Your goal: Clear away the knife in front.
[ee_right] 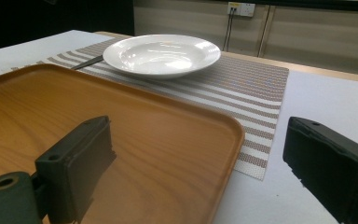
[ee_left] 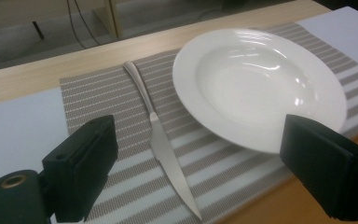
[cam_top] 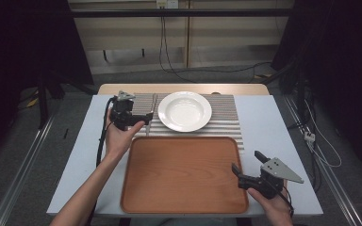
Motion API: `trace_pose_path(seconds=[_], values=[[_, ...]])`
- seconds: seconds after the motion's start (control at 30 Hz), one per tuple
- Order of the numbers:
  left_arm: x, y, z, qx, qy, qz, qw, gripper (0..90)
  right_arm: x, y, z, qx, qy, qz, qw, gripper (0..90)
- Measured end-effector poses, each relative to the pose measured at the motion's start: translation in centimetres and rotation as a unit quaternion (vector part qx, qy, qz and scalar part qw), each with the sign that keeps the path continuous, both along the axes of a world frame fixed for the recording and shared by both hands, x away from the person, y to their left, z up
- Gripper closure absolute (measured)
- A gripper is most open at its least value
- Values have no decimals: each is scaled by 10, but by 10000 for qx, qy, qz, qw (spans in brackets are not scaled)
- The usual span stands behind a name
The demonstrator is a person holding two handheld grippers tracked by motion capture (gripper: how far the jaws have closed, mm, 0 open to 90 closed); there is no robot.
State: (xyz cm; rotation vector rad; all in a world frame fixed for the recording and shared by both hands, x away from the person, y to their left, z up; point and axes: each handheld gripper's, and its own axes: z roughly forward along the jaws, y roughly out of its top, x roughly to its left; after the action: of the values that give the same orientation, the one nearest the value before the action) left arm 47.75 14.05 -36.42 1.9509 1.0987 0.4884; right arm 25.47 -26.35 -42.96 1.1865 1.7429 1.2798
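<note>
A white deep plate (cam_top: 185,111) sits on a striped grey placemat (cam_top: 226,117) at the table's far side. To the plate's left on the mat lies a silver knife (ee_left: 161,144), its blade pointing toward me. My left gripper (cam_top: 142,118) hovers over the mat's left part, open; in the left gripper view its jaws (ee_left: 200,140) stand wide apart with the knife on the mat below and between them, untouched. A wooden tray (cam_top: 184,174) lies empty in front of the mat. My right gripper (cam_top: 246,162) is open at the tray's near right corner, with nothing in it.
The table has a pale blue-white top (cam_top: 273,141) with a wooden strip along its far edge (cam_top: 184,88). Bare tabletop lies left and right of the tray. Cables hang beyond the table at the back wall.
</note>
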Motion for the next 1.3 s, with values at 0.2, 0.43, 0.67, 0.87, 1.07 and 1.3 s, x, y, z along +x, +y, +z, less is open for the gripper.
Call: trace_pose_path(seconds=[0.2, 0.43, 0.67, 0.87, 1.07, 1.3], values=[[24, -8, -6, 205, 109, 135, 9996, 125, 1, 0, 0, 18, 3, 12, 10000, 82], [44, -14, -12, 379, 188, 302, 9986, 180, 2, -1, -1, 42, 9, 33, 10000, 80], [69, -20, -22, 420, 251, 377, 9981, 216, 6, -2, -3, 106, 75, 18, 9999, 79], [95, -20, -35, 504, 477, 529, 9962, 262, 10, -6, -5, 124, 102, -40, 9999, 78], [119, -21, -50, 603, 793, 600, 9932, 358, 13, -5, -6, 91, 116, 39, 9999, 79], [130, -22, -62, 569, 1054, 472, 9917, 442, 9, -6, -5, 116, 115, 31, 9999, 79]])
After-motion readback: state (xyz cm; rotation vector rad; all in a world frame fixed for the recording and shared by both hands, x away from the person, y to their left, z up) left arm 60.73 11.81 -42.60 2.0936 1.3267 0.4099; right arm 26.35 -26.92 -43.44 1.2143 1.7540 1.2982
